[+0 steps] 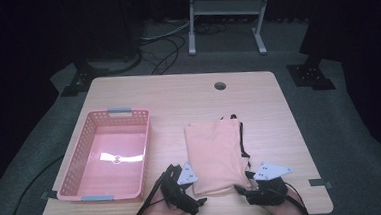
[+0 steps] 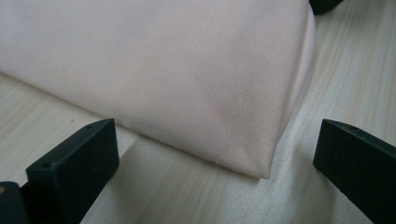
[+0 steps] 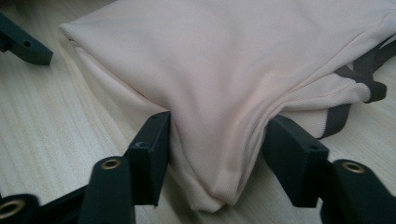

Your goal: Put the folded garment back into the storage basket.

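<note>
Right now I am holding both grippers at the near edge of the wooden table (image 1: 278, 107), one at each near corner of the folded peach garment (image 1: 214, 153). The garment is lying flat between my two tools, stretching away from them toward the far side of the table, with a dark trim (image 3: 359, 70) showing along its right edge.

My left gripper (image 1: 189, 186) is sitting just short of the garment's near left corner. In the left gripper view its jaws are standing wide apart, with the cloth corner (image 2: 261, 168) pointing down into the gap between them; neither jaw is touching the fabric, and bare table is showing on both sides of the corner.

My right gripper (image 1: 247, 182) is sitting at the near right corner. In the right gripper view its jaws are partly closed, and a bunched fold of the garment (image 3: 219, 154) is lying between them. The left jaw is pressing against the cloth; the right jaw is touching or very nearly touching it, and I cannot tell whether the fold is pinched firmly.

Off to the left of my left gripper, well apart from the garment, a pink perforated basket (image 1: 79, 159) is resting on the table.
</note>
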A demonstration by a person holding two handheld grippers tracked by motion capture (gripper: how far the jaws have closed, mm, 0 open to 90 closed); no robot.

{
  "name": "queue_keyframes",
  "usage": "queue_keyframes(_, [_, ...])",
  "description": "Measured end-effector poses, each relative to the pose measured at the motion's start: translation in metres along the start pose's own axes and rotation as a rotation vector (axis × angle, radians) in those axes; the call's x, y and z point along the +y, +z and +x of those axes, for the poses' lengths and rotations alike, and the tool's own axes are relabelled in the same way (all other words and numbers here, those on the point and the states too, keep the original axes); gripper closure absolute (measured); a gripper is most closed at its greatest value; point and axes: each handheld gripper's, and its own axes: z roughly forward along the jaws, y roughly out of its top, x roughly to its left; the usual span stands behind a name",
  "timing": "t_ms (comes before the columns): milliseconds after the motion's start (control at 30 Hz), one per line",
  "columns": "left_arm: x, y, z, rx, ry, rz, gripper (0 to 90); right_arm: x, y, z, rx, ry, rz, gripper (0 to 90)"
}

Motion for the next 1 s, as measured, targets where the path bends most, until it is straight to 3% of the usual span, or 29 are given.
queue_keyframes(233, [0.0000, 0.0000, -0.0005, -0.012, 0.012, 0.000, 0.0, 0.0006, 0.0002, 0.0026, -0.004, 0.007, -0.010, 58.6])
queue_keyframes(467, [0.0004, 0.0003, 0.0000, 0.009, -0.007, 0.001, 0.0, 0.0006, 0.0001, 0.0027, -0.006, 0.012, -0.013, 69.9])
queue_keyframes(733, [0.0048, 0.0046, -0.0043, 0.043, -0.043, -0.003, 0.9, 0.0008, 0.0002, 0.0033, -0.009, 0.013, -0.014, 72.6])
queue_keyframes(867, [0.0056, 0.0038, -0.0064, 0.067, -0.063, -0.034, 13.3, 0.0008, 0.0002, 0.0030, -0.008, 0.013, -0.013, 72.5])
queue_keyframes(967, [0.0054, 0.0034, -0.0062, 0.073, -0.070, -0.040, 14.7, 0.0008, 0.0002, 0.0030, -0.008, 0.013, -0.013, 72.5])
queue_keyframes(1000, [0.0049, 0.0025, -0.0066, 0.072, -0.073, -0.054, 21.1, 0.0008, 0.0002, 0.0031, -0.008, 0.013, -0.013, 72.5])
